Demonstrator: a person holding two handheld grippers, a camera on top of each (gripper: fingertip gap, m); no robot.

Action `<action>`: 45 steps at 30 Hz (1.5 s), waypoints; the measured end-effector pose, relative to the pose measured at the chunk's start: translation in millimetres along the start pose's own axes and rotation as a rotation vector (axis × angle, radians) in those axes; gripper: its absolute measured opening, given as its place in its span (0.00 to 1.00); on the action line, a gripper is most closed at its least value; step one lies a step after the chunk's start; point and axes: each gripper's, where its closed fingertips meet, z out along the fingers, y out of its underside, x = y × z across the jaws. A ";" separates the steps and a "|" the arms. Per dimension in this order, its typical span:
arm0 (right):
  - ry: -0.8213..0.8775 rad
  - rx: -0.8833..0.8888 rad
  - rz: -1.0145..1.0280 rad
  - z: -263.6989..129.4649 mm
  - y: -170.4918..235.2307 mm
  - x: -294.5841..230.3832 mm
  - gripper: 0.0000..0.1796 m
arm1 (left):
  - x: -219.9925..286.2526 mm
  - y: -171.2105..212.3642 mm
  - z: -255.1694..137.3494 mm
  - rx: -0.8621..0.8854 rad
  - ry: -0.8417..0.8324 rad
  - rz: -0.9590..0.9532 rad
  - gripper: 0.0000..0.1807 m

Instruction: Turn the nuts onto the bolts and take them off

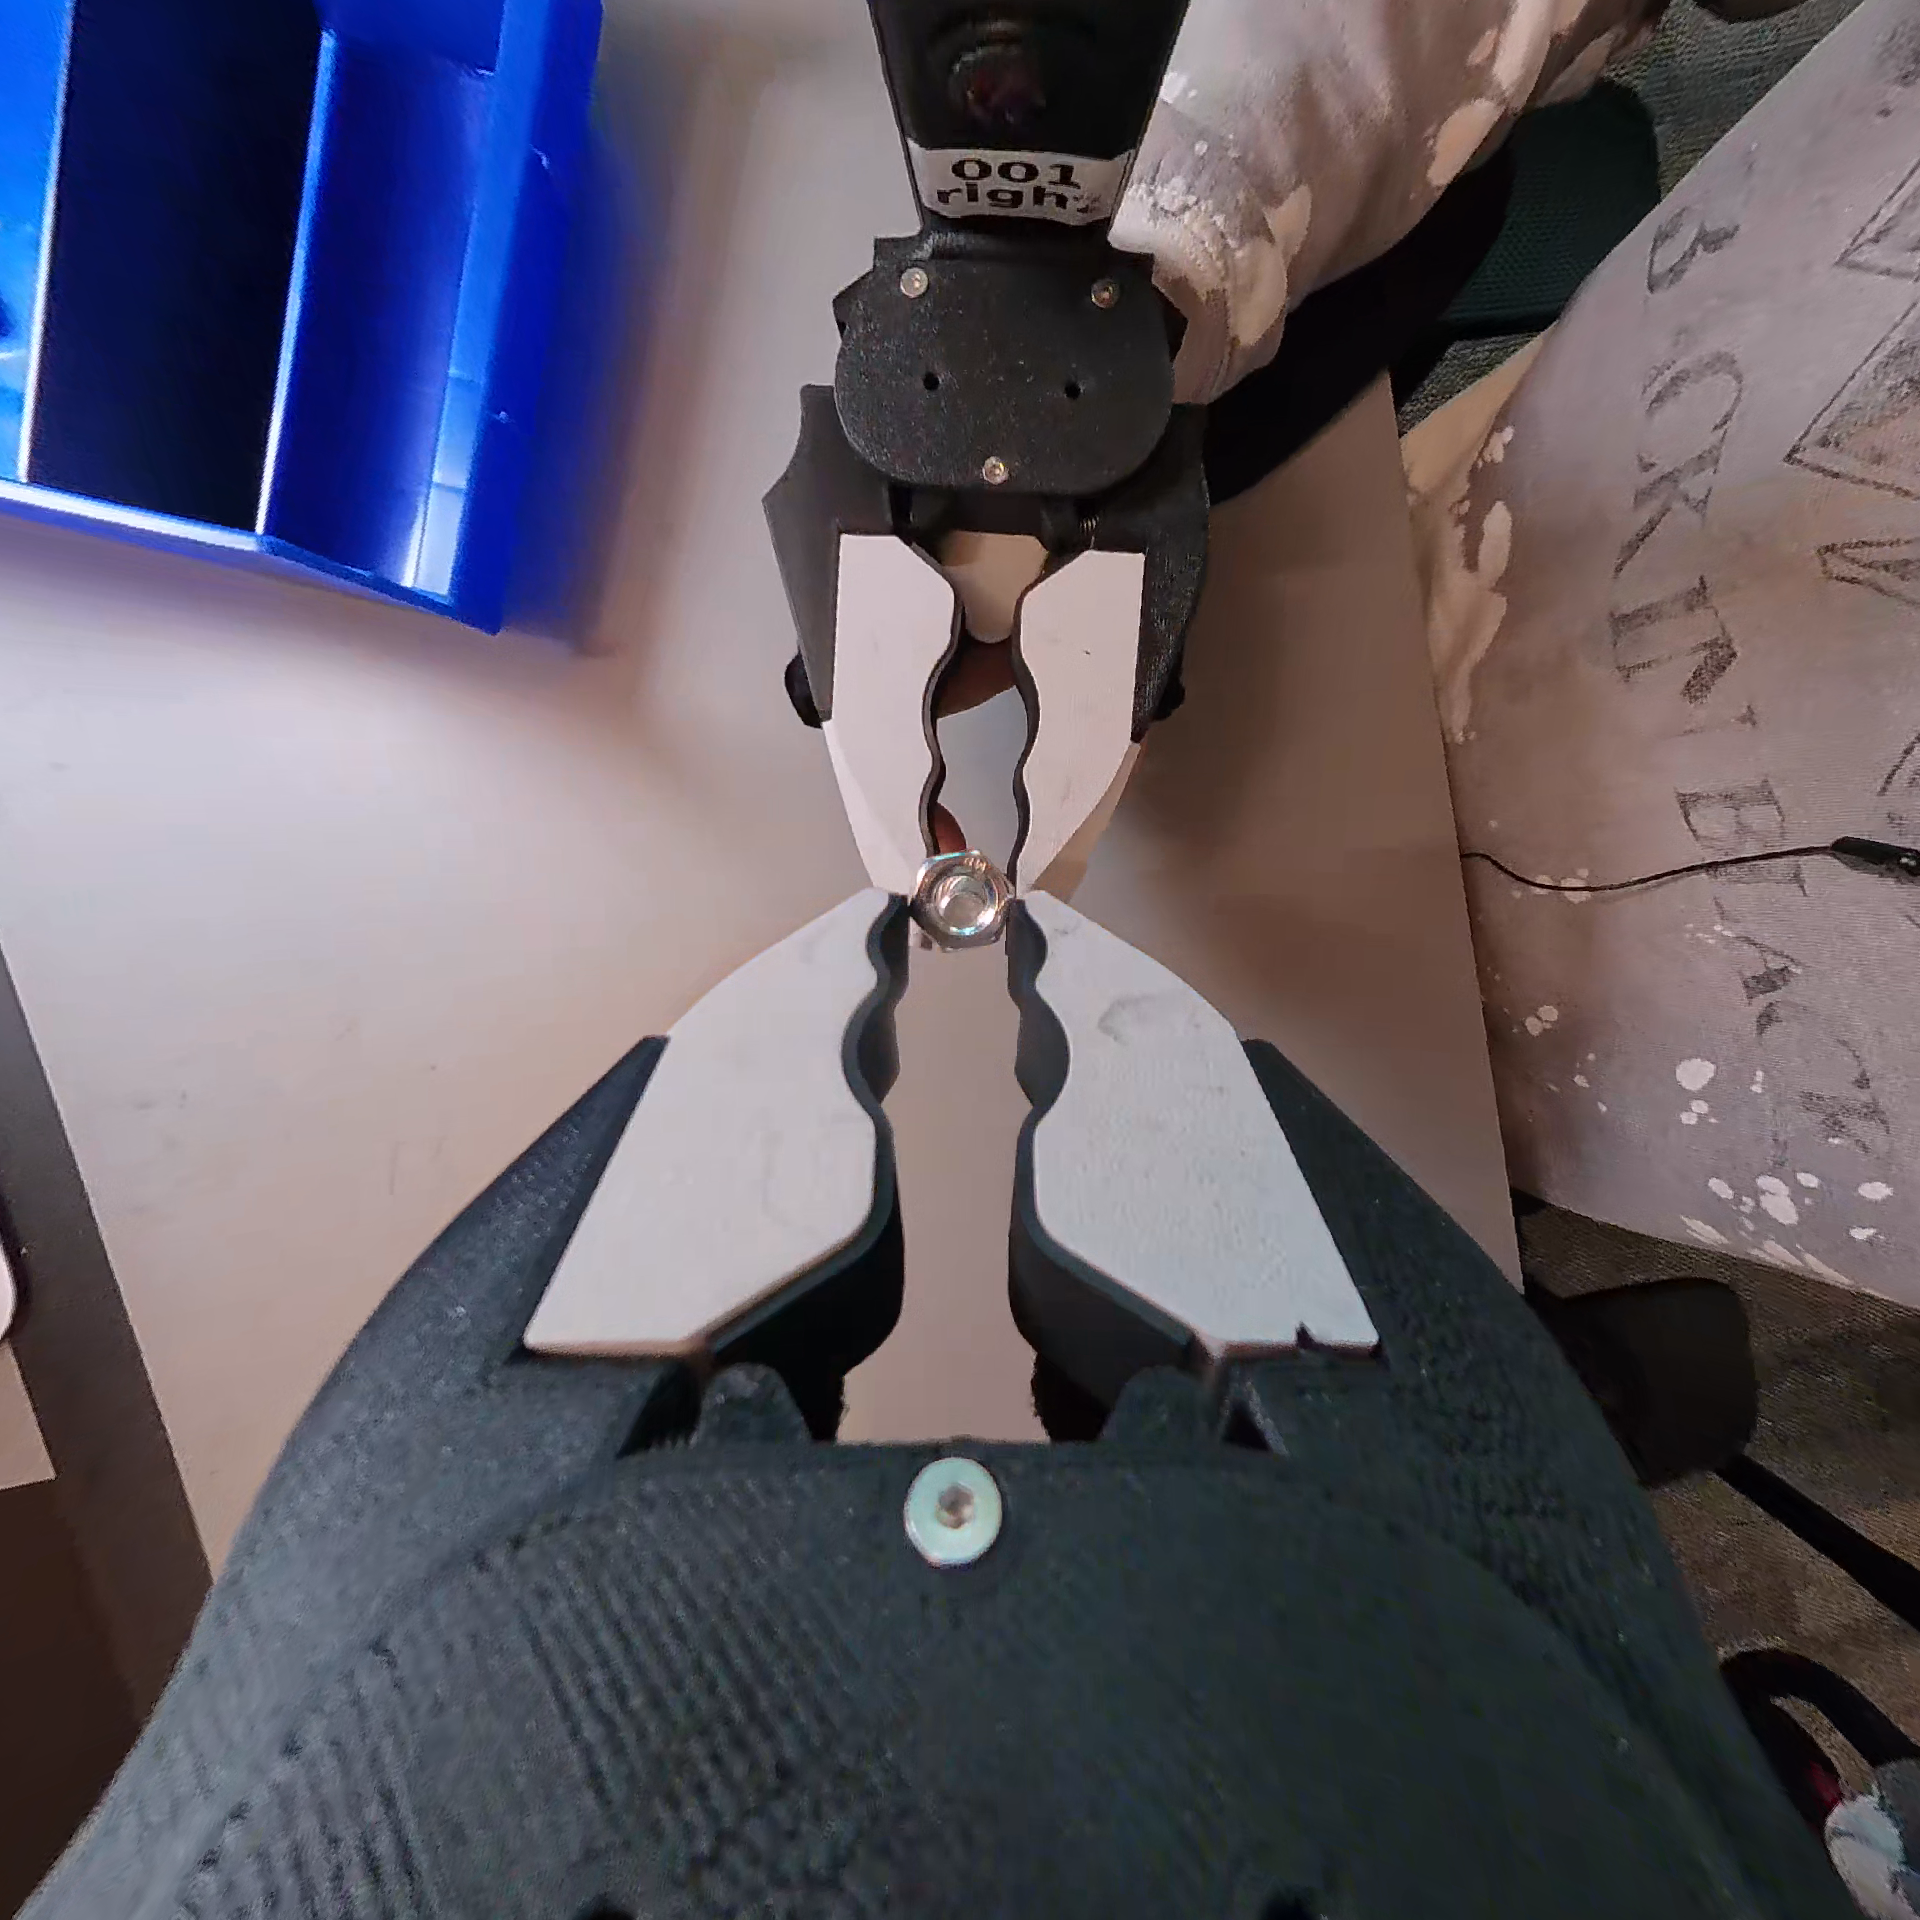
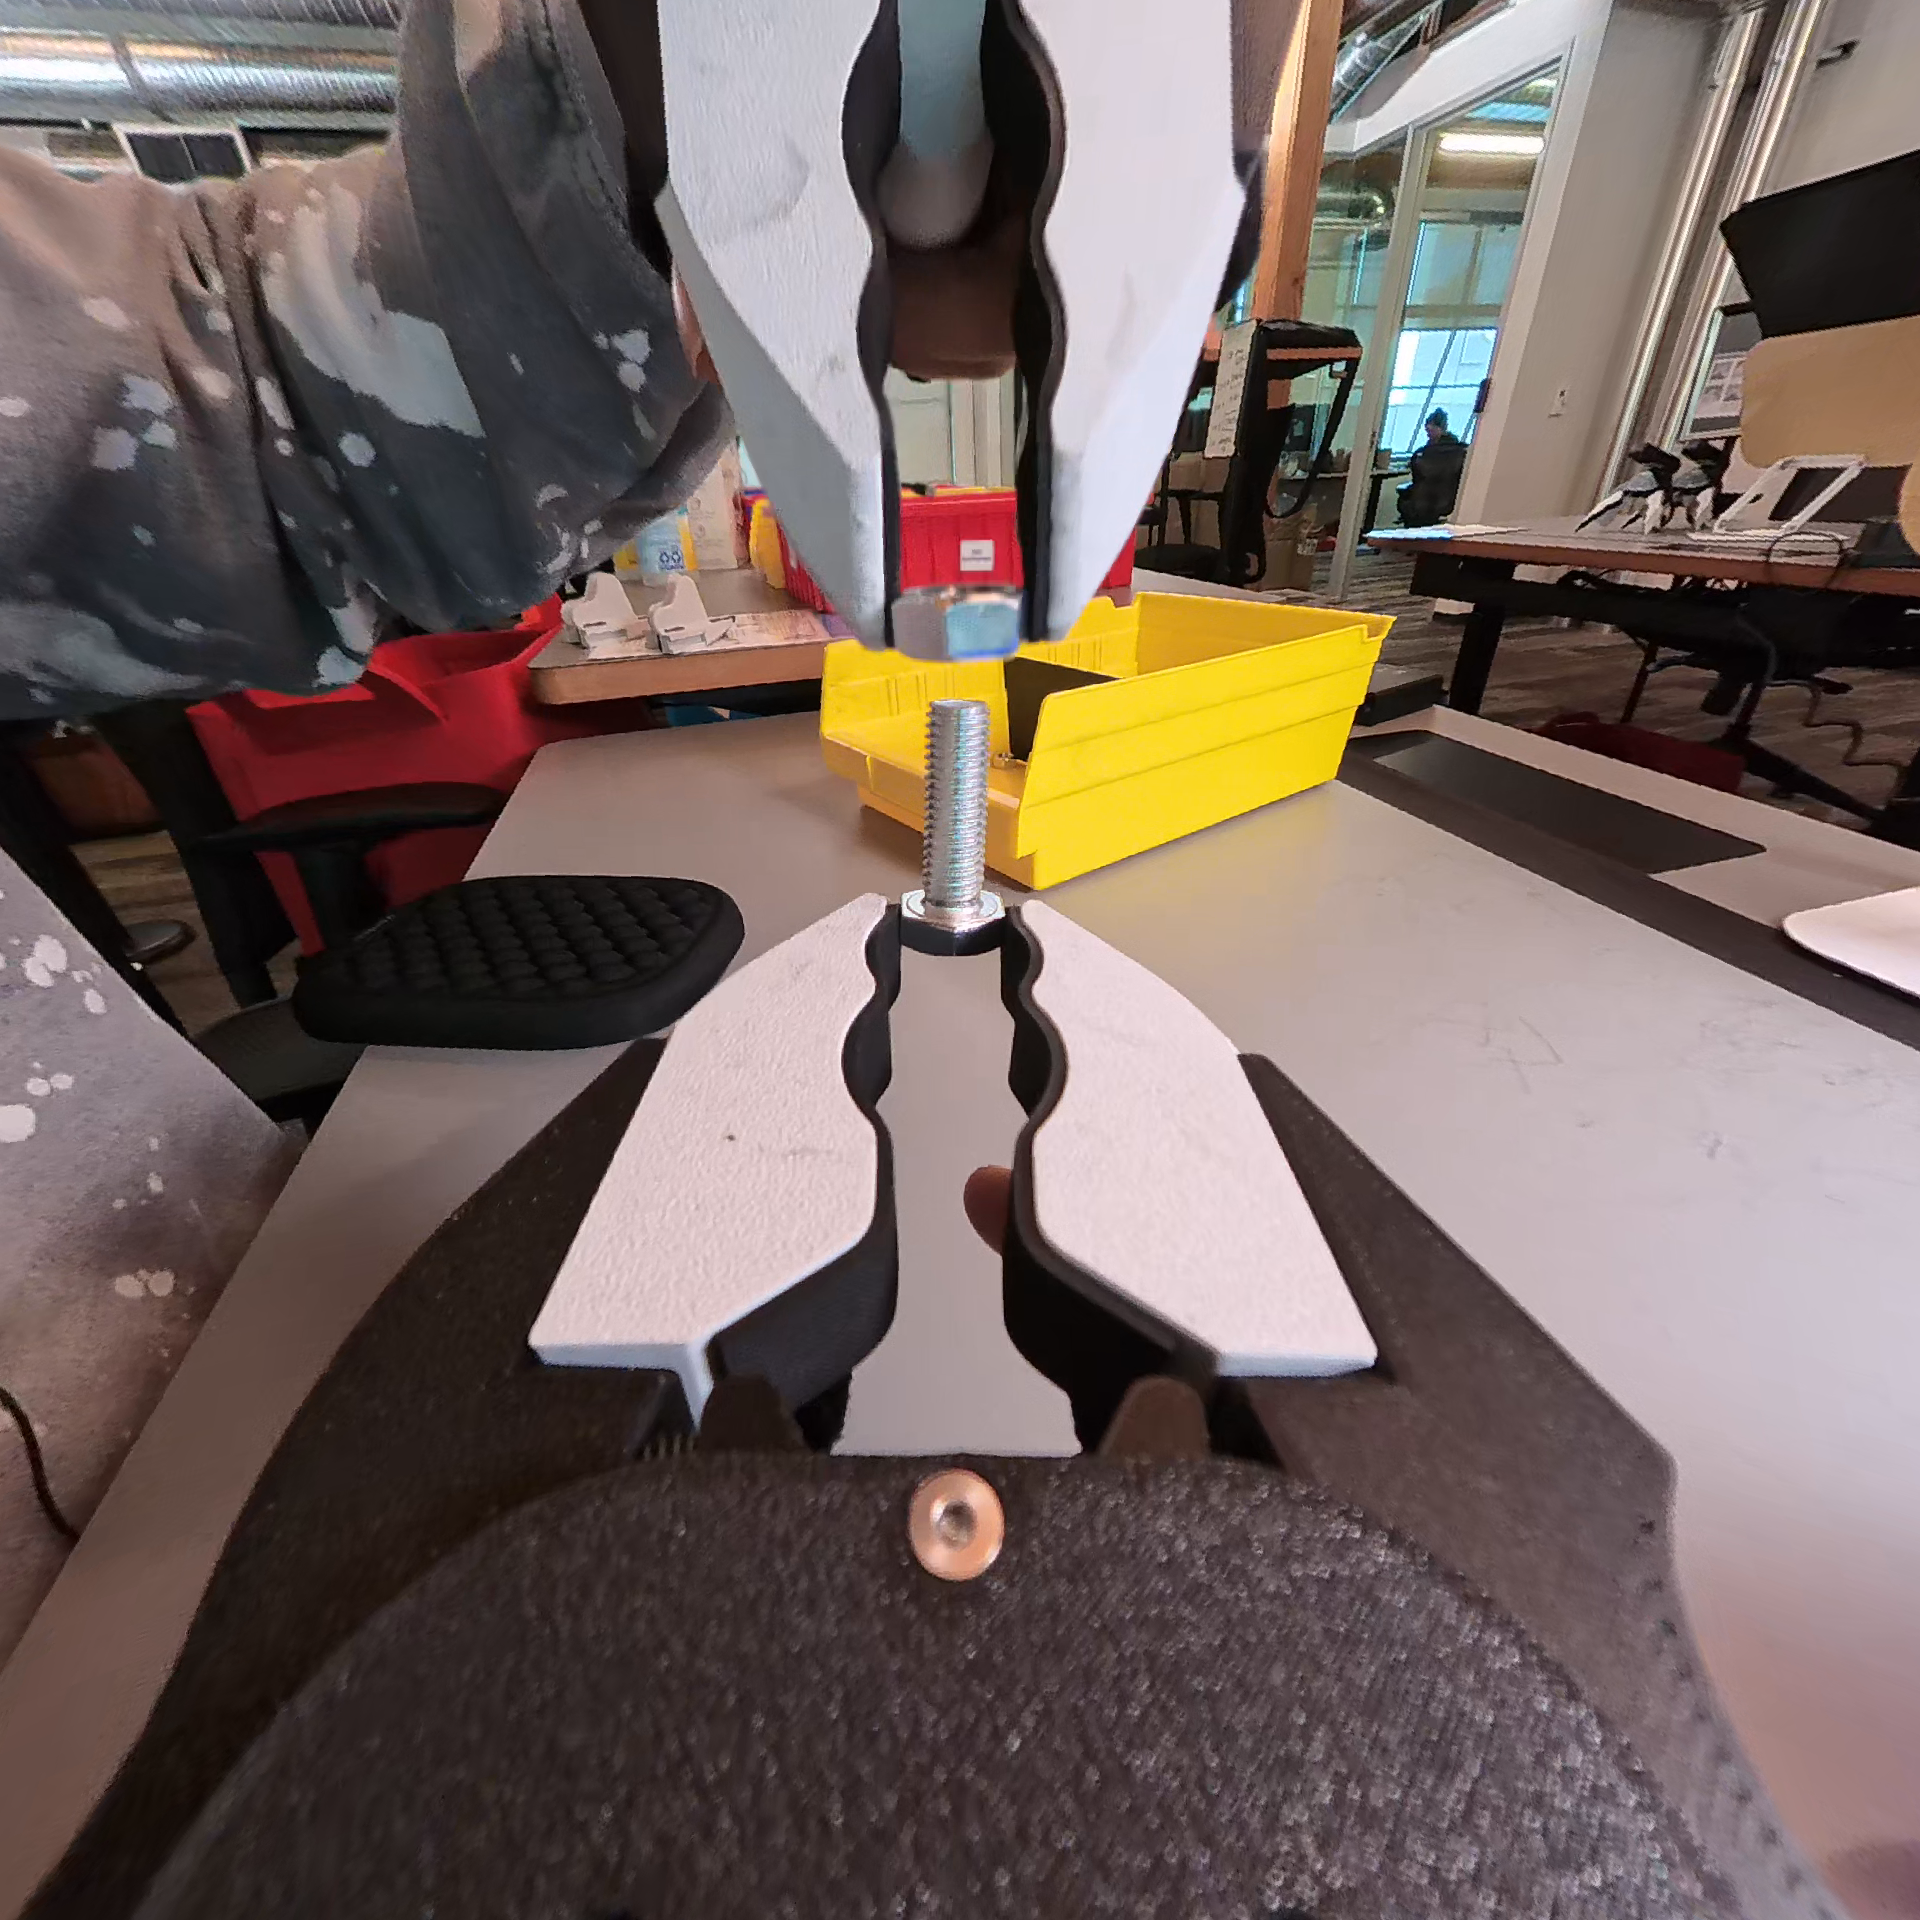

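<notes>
Left tongs (image 1: 958,914) pinch nut (image 1: 961,902); right tongs (image 2: 953,914) grip upright bolt (image 2: 958,810).

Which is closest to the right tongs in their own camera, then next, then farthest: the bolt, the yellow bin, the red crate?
1. Bolt: held upright at the tips of the right tongs.
2. Yellow bin: on the table behind, slightly right.
3. Red crate: farthest, on a back table.

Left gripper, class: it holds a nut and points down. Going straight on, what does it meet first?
Probably the bolt: its tip stands just under the nut in the left gripper, seemingly aligned, with a small gap. The right gripper holds the bolt's base.
</notes>
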 end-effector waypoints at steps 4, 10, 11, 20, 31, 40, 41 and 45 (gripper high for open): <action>-0.003 0.010 0.005 -0.7 -1.8 -0.6 0.10 | 1.6 4.1 6.7 0.008 0.022 -0.013 0.11; -0.004 0.015 -0.004 0.2 0.0 -1.9 0.10 | 2.8 6.7 7.7 0.040 0.038 -0.038 0.11; -0.003 0.014 -0.008 0.3 0.4 -2.1 0.10 | 3.2 6.9 8.0 0.043 0.042 -0.040 0.11; -0.011 0.032 0.006 -0.1 -1.1 -2.8 0.10 | 3.0 6.5 7.1 0.087 0.041 -0.044 0.11; -0.019 0.035 0.001 0.4 -1.4 -4.8 0.10 | 5.1 9.3 7.8 0.086 0.019 -0.003 0.11; -0.017 0.031 -0.002 0.4 -1.0 -4.4 0.10 | 4.6 11.0 9.0 0.099 0.007 0.005 0.10; -0.018 0.030 -0.001 0.4 -0.6 -4.3 0.10 | 4.3 11.0 8.8 0.100 0.003 0.007 0.10; -0.018 0.022 -0.001 1.0 0.7 -4.3 0.10 | 4.3 10.9 8.2 0.110 -0.006 0.010 0.10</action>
